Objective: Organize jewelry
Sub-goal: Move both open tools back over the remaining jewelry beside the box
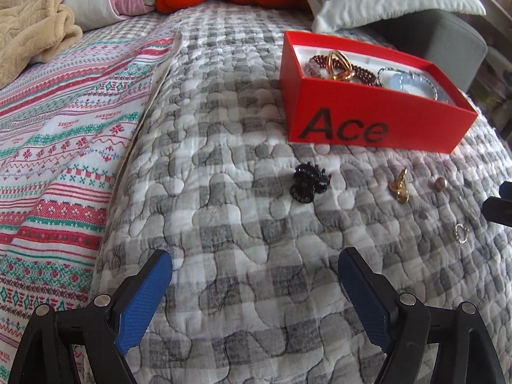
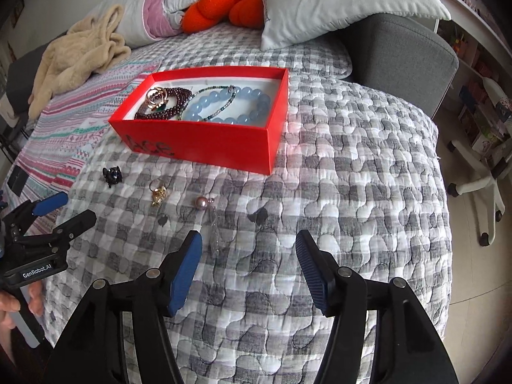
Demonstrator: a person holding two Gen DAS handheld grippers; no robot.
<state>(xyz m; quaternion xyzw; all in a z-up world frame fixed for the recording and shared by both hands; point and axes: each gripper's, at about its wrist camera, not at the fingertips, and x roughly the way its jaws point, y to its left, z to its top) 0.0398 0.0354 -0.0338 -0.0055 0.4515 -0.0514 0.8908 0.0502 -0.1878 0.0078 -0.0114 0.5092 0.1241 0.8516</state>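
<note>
Four trinkets beyond open tool

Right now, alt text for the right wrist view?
An open right gripper hovers over a grey checked quilt, empty, above a thin silver chain. Beyond lie a pearl, gold charm and black clip before a red box of beaded bracelets.

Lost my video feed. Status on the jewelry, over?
Both hand-held grippers open, empty. Red box part filled; black clip, gold charm, pearl loose on quilt. Nothing blocking.
</note>
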